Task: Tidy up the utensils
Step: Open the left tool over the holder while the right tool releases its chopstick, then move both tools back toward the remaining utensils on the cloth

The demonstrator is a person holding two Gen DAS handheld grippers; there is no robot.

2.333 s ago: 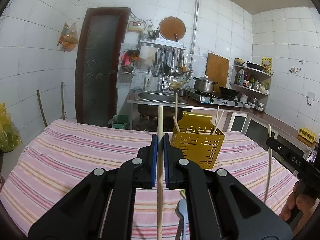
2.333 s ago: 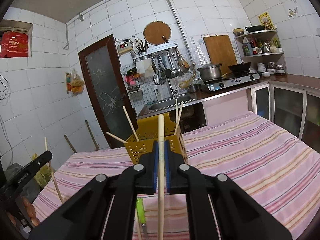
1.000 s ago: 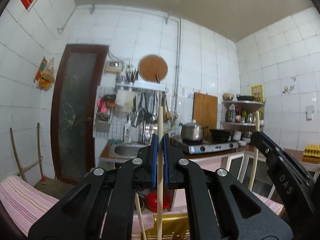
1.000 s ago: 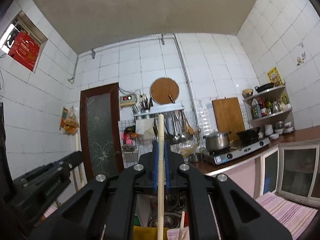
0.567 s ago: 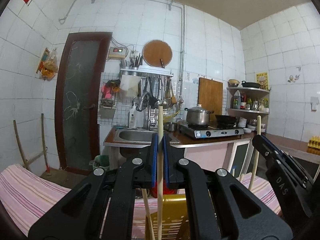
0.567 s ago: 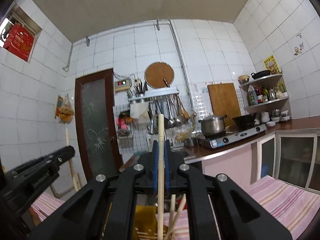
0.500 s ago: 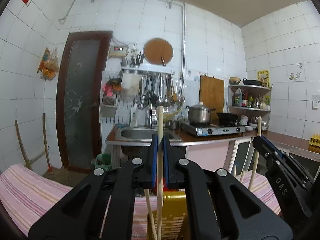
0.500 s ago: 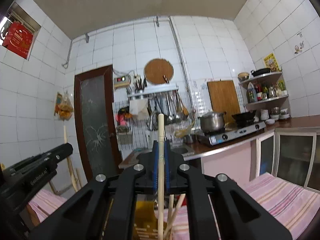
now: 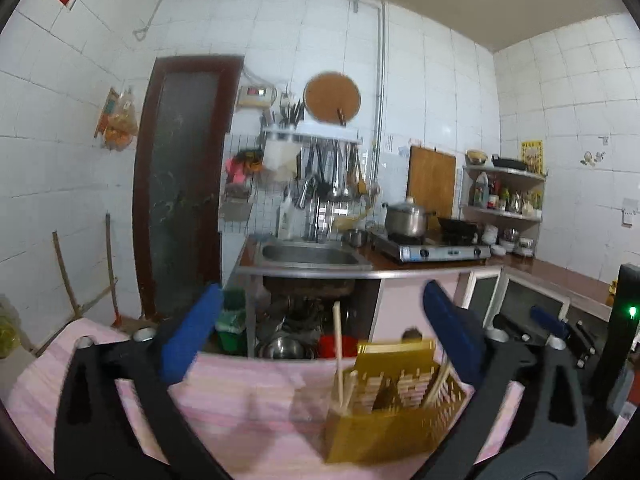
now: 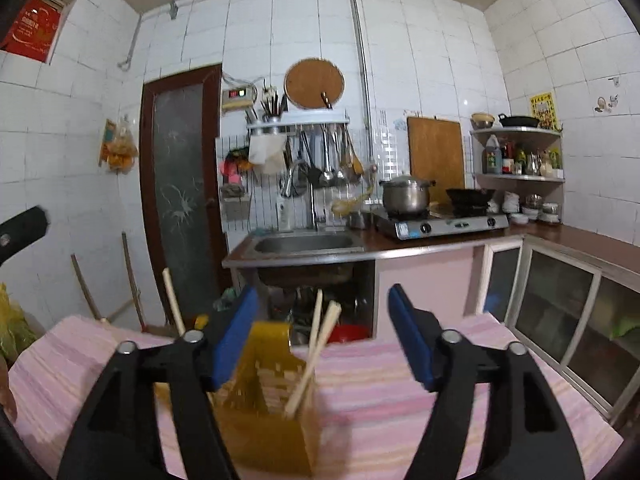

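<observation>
A yellow perforated utensil holder (image 9: 392,416) stands on the pink striped tablecloth (image 9: 240,404), low and right of centre in the left wrist view. Several wooden chopsticks (image 9: 338,354) stick up out of it. My left gripper (image 9: 320,332) is above and behind the holder with its jaws opening wide and nothing between the pads. In the right wrist view the holder (image 10: 264,416) sits just below my right gripper (image 10: 322,334), whose jaws are also opening and empty. Two chopsticks (image 10: 314,360) lean in the holder between the fingers, and another chopstick (image 10: 173,300) shows left of them.
Beyond the table's far edge are a steel sink (image 10: 304,244) in a counter, a gas stove with a pot (image 10: 406,196), wall shelves (image 10: 520,178) and a dark door (image 10: 180,184). Glass-fronted cabinets (image 10: 560,300) run along the right. The tablecloth (image 10: 400,392) spreads right of the holder.
Both grippers were shut on an upright chopstick each; both now stand open and the chopsticks are out of the pads. Both views have dipped toward the holder and table.
</observation>
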